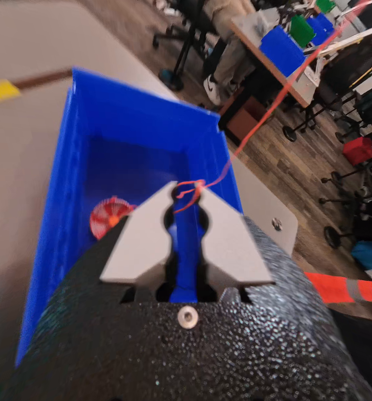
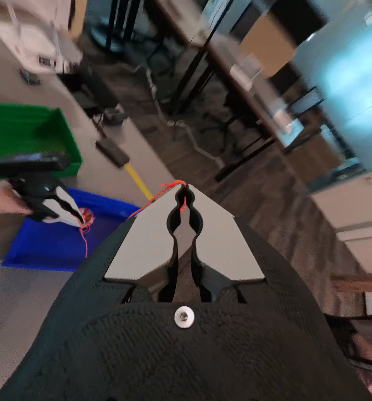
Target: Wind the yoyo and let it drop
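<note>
I was at the winding step, by my judgement: the red string (image 1: 274, 108) ran taut between my two grippers, nothing yet wound or ready to drop. My right gripper (image 2: 185, 187) had its fingers pressed together at the tips, pinching one end of the string. My left gripper (image 1: 188, 186) had its fingers narrowed, a small gap showing between the tips, with a tangle of string looped around them; whether they truly clamped it I could not tell.

The yoyo (image 1: 109, 217) lay inside the blue bin (image 1: 124, 121) on the desk (image 1: 28, 43), just beside my left fingers, its round red face turned toward the camera, so its axle pointed roughly toward me. The string stretched from the bin up and away to my right gripper.

Next, I judged, the string needed laying into the yoyo's groove, turn by turn, kept tight.
</note>
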Motion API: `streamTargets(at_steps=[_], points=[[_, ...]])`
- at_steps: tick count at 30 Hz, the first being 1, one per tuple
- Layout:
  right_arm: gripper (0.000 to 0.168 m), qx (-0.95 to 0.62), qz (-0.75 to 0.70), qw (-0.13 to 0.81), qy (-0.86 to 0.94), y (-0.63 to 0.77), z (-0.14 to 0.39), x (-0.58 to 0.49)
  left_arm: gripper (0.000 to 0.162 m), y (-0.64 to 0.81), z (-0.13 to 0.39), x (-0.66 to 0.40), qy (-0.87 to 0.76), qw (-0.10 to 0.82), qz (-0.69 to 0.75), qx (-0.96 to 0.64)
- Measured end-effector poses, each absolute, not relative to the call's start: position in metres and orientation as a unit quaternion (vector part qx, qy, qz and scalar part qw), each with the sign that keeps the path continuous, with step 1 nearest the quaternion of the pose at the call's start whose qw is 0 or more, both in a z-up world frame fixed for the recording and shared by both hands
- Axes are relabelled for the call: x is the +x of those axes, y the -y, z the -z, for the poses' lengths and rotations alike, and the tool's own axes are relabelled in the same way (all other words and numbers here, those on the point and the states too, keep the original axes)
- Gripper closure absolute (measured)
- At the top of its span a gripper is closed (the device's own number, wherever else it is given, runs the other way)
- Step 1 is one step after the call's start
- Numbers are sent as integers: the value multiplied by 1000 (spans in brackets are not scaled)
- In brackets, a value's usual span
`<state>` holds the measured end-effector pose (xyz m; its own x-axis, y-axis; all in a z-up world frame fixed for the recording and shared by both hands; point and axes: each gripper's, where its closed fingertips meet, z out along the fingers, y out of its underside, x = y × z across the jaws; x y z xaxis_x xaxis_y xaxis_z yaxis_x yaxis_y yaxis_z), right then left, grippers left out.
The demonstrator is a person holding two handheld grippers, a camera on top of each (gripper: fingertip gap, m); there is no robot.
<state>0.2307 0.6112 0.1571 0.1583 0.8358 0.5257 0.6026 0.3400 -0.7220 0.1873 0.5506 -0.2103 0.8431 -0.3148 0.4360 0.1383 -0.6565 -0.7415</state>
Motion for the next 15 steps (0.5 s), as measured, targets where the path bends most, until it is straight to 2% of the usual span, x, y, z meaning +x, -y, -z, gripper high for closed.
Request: streamTargets(at_steps=[1,2,3,5,8,11,13,15], points=[[168,-577,-109,487,647,-618,-113,213,107,-539,220,185,-33,391,278,-877],[168,-594,-107,460,651,-625,-69,198,87,-525,228,180,-23,373,272,-887],[168,-612,-96,435,654,-633,-28,187,77,-509,232,176,-29,364,263,-893],[168,-643,-59,391,656,-651,47,176,65,-479,233,163,-32,363,237,-901],[168,-647,62,329,685,-676,133,189,57,-437,225,149,-38,352,231,-907],[168,-678,38,206,705,-654,191,203,49,-412,206,132,-26,367,236,-899],[113,-728,-49,96,677,-620,208,207,44,-402,190,116,-3,396,231,-889],[59,-759,-111,44,640,-603,205,206,44,-393,186,98,17,410,209,-888]])
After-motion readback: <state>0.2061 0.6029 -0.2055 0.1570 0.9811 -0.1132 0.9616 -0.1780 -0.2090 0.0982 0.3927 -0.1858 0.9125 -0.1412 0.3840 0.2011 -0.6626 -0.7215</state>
